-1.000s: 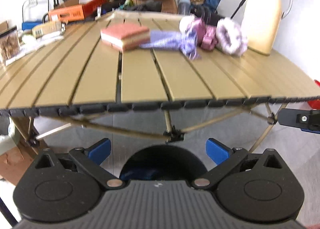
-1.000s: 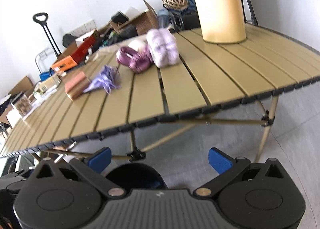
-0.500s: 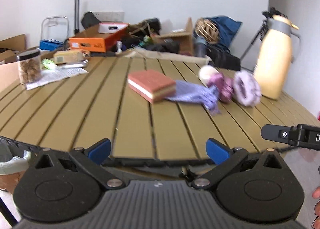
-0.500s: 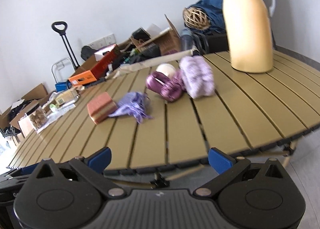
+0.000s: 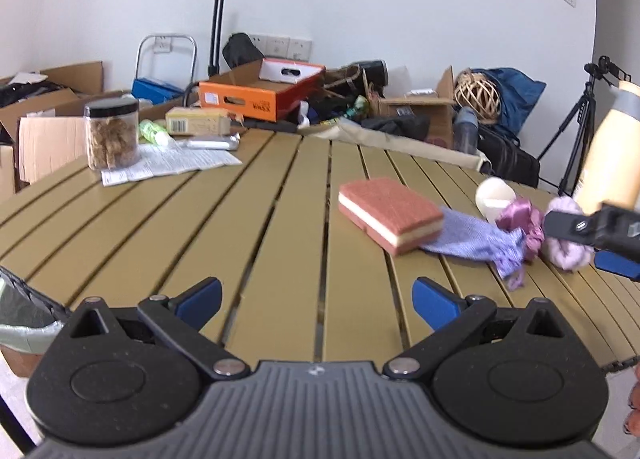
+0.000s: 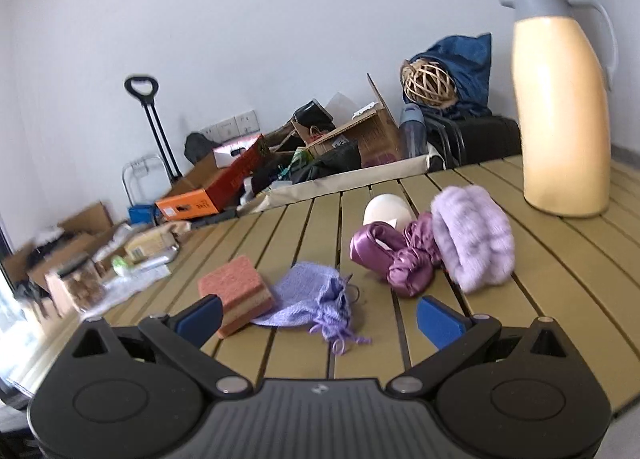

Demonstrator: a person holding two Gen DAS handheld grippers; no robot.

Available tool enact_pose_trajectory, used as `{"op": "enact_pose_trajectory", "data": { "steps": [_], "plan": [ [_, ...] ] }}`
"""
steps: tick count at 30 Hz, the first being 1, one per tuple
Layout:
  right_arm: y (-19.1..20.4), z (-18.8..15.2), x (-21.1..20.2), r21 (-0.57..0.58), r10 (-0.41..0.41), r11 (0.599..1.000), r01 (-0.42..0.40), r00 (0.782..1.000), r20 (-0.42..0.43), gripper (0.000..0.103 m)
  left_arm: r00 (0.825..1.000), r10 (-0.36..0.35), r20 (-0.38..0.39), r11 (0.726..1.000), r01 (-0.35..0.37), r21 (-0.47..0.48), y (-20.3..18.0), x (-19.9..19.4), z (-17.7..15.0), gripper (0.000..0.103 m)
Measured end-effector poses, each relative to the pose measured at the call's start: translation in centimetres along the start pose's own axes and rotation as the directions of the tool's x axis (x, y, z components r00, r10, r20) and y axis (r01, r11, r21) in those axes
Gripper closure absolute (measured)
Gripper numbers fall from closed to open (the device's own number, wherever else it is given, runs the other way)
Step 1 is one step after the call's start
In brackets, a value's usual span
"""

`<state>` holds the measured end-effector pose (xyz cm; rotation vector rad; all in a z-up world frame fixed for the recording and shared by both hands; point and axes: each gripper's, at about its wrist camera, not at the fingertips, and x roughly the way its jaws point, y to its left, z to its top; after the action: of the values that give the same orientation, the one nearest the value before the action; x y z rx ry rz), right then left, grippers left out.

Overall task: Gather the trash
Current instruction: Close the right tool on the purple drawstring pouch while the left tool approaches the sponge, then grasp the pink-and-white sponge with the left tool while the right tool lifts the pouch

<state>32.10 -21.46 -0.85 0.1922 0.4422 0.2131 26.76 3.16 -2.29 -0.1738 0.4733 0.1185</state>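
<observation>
A slatted tan table (image 5: 168,227) (image 6: 560,283) carries a pink sponge (image 5: 390,215) (image 6: 236,295), a lilac knitted cloth (image 5: 476,245) (image 6: 316,299), a shiny purple scrunchie (image 5: 522,219) (image 6: 396,255), a fluffy lilac scrunchie (image 5: 568,255) (image 6: 472,237) and a white cup (image 5: 494,197) (image 6: 386,211). My left gripper (image 5: 316,299) hovers open over the near table edge, nothing between its fingers. My right gripper (image 6: 318,315) is open just short of the cloth and sponge; it also shows at the right edge of the left wrist view (image 5: 592,235).
A cream thermos jug (image 6: 560,99) (image 5: 612,155) stands at the table's right. A snack jar (image 5: 112,135), printed paper (image 5: 168,165) and a small carton (image 5: 198,125) sit at the far left. Boxes, bags and a trolley crowd the wall behind. A grey-lined bin (image 5: 20,323) peeks in at lower left.
Both grippers have risen from below the table edge to above the tabletop and moved forward over it. The right gripper has closed in on the cloth and sponge. Both stayed open.
</observation>
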Motion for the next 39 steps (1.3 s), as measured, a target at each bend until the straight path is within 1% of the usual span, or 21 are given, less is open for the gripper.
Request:
{"op": "enact_pose_trajectory", "data": {
  "steps": [3, 6, 10, 13, 15, 17, 19, 23, 24, 25, 26, 27, 28, 30, 31, 32, 33, 35, 37, 39],
  "plan": [
    [1.3, 0.4, 2.1, -0.082, -0.022, 0.996, 0.021, 1.0, -0.007, 0.0, 1.0, 0.013, 0.017, 1.0, -0.013, -0.008, 0.5, 0.2, 0.5, 0.0],
    [2.2, 0.3, 4.2, -0.139, -0.045, 0.989, 0.04, 0.998, -0.031, 0.0, 0.999, 0.029, 0.027, 0.999, -0.028, -0.023, 1.2, 0.4, 1.0, 0.0],
    [2.7, 0.1, 6.6, -0.166, -0.061, 0.985, 0.049, 0.996, -0.063, 0.0, 0.999, 0.045, 0.019, 0.998, -0.044, -0.04, 2.1, 0.8, 1.3, 0.0],
    [3.0, 0.2, 8.5, -0.197, -0.093, 0.978, 0.072, 0.991, -0.095, 0.0, 0.999, 0.045, 0.008, 0.998, -0.044, -0.045, 2.7, 0.7, 1.3, 0.0],
    [3.1, 0.4, 9.3, -0.204, -0.122, 0.974, 0.1, 0.988, -0.095, 0.0, 0.999, 0.043, 0.011, 0.998, -0.042, -0.055, 3.1, 0.5, 1.4, 0.0],
    [3.1, 0.5, 10.1, -0.194, -0.116, 0.977, 0.093, 0.987, -0.111, 0.0, 0.999, 0.036, 0.02, 0.997, -0.034, -0.073, 3.3, 0.5, 1.5, 0.0],
    [3.1, 0.4, 10.7, -0.193, -0.099, 0.978, 0.073, 0.986, -0.13, 0.001, 0.999, 0.041, 0.014, 0.998, -0.041, -0.052, 3.1, 0.7, 1.3, 0.0],
    [3.0, 0.3, 11.4, -0.188, -0.095, 0.98, 0.064, 0.983, -0.16, 0.012, 0.999, 0.048, -0.006, 0.997, -0.048, -0.052, 3.0, 1.4, 1.3, 0.0],
    [3.0, 0.3, 11.6, -0.187, -0.091, 0.981, 0.059, 0.982, -0.165, 0.022, 0.999, 0.049, -0.009, 0.997, -0.05, -0.054, 2.9, 1.5, 1.3, 0.0],
    [3.0, 0.2, 11.7, -0.186, -0.085, 0.981, 0.052, 0.981, -0.172, 0.028, 0.999, 0.05, -0.01, 0.997, -0.051, -0.056, 2.9, 1.6, 1.3, 0.0],
    [3.0, 0.2, 11.7, -0.183, -0.076, 0.982, 0.042, 0.98, -0.182, 0.042, 0.999, 0.051, -0.01, 0.997, -0.051, -0.057, 2.9, 1.7, 1.4, 0.0],
    [3.0, 0.1, 11.8, -0.18, -0.073, 0.983, 0.039, 0.979, -0.188, 0.051, 0.999, 0.053, -0.009, 0.997, -0.054, -0.055, 2.9, 1.8, 1.4, 0.0],
    [3.0, 0.0, 11.7, -0.18, -0.075, 0.983, 0.04, 0.98, -0.187, 0.052, 0.998, 0.058, -0.007, 0.997, -0.058, -0.052, 2.8, 1.9, 1.5, 0.0],
    [2.8, 0.0, 11.4, -0.174, -0.074, 0.984, 0.043, 0.981, -0.178, 0.059, 0.998, 0.067, -0.001, 0.997, -0.067, -0.049, 2.7, 2.0, 1.5, 0.0],
    [2.7, 0.0, 11.3, -0.163, -0.076, 0.985, 0.048, 0.982, -0.172, 0.06, 0.998, 0.069, 0.002, 0.996, -0.069, -0.048, 2.6, 2.1, 1.5, 0.0],
    [2.6, -0.1, 11.1, -0.155, -0.076, 0.987, 0.05, 0.983, -0.166, 0.064, 0.997, 0.071, 0.004, 0.996, -0.071, -0.048, 2.6, 2.1, 1.6, 0.0],
    [2.5, -0.1, 10.9, -0.153, -0.072, 0.987, 0.047, 0.984, -0.161, 0.07, 0.997, 0.074, 0.006, 0.996, -0.073, -0.048, 2.7, 2.2, 1.6, 0.0],
    [2.6, -0.3, 10.4, -0.164, -0.064, 0.986, 0.04, 0.987, -0.146, 0.077, 0.997, 0.081, 0.003, 0.995, -0.081, -0.05, 2.8, 2.4, 1.6, 0.0],
    [2.7, -0.3, 10.0, -0.171, -0.06, 0.985, 0.036, 0.988, -0.139, 0.078, 0.997, 0.082, -0.006, 0.995, -0.082, -0.058, 3.0, 2.6, 1.7, 0.0],
    [2.7, -0.3, 9.4, -0.164, -0.031, 0.986, 0.007, 0.989, -0.142, 0.08, 0.997, 0.079, -0.01, 0.995, -0.08, -0.064, 3.1, 2.6, 1.7, 0.0]
  ]
}}
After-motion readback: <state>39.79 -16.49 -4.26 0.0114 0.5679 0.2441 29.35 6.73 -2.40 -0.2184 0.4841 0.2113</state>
